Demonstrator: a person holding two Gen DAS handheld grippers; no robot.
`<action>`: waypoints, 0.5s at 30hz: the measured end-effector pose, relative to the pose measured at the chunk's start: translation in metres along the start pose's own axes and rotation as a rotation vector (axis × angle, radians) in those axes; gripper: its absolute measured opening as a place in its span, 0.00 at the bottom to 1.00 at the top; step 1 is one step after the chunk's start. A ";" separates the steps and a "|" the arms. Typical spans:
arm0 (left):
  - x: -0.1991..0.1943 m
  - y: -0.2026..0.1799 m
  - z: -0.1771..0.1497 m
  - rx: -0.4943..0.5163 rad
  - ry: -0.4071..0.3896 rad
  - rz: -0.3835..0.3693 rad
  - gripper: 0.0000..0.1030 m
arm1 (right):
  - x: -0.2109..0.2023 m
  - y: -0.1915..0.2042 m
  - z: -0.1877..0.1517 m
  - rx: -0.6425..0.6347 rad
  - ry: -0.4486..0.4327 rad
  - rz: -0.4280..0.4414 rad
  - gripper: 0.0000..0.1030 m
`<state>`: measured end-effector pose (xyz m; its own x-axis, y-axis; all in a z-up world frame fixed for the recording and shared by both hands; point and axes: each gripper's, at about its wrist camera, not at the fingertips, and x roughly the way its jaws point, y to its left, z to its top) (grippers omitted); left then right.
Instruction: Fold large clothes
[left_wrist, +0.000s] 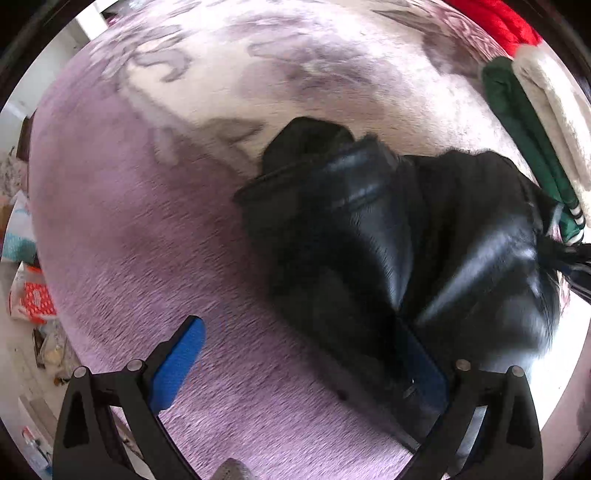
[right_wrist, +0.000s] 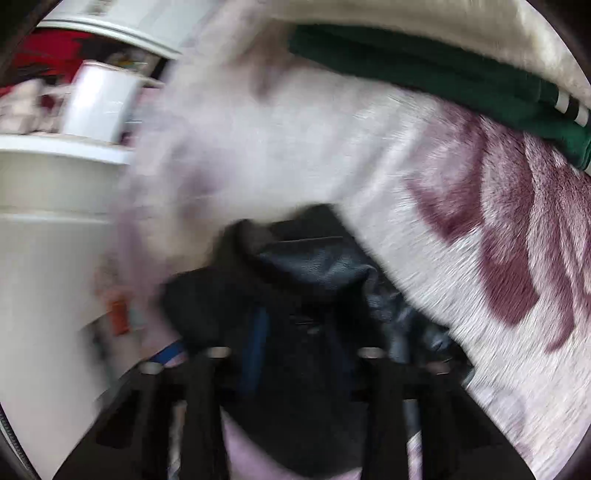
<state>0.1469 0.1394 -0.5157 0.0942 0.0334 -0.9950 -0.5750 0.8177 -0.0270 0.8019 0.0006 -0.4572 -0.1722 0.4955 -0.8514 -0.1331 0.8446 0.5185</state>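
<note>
A black leather jacket (left_wrist: 369, 229) lies bunched on a lilac patterned blanket (left_wrist: 147, 229). My left gripper (left_wrist: 299, 347) is open, its blue-padded fingers (left_wrist: 177, 365) spread wide; the right finger lies against the jacket's edge, the left over bare blanket. In the blurred right wrist view my right gripper (right_wrist: 295, 332) is shut on the black jacket (right_wrist: 306, 266), with fabric bunched between and over its fingers.
Folded green (left_wrist: 524, 140) and cream (left_wrist: 554, 110) clothes and a red item (left_wrist: 498, 18) lie at the blanket's far right. They also show in the right wrist view (right_wrist: 443, 70). Clutter lies on the floor to the left (left_wrist: 33, 295). White shelves (right_wrist: 55, 147) stand left.
</note>
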 end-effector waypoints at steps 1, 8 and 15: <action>-0.005 0.009 -0.003 -0.021 -0.003 -0.003 1.00 | 0.016 -0.002 0.006 0.055 0.021 0.030 0.00; -0.035 0.066 -0.007 -0.349 -0.023 -0.201 1.00 | -0.015 -0.007 -0.021 0.114 0.052 0.156 0.12; 0.012 0.050 0.017 -0.437 0.031 -0.325 0.57 | -0.076 -0.023 -0.078 0.077 -0.031 0.123 0.63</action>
<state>0.1330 0.1903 -0.5275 0.3029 -0.2040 -0.9310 -0.8051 0.4679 -0.3644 0.7421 -0.0724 -0.3978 -0.1523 0.6013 -0.7844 -0.0370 0.7896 0.6125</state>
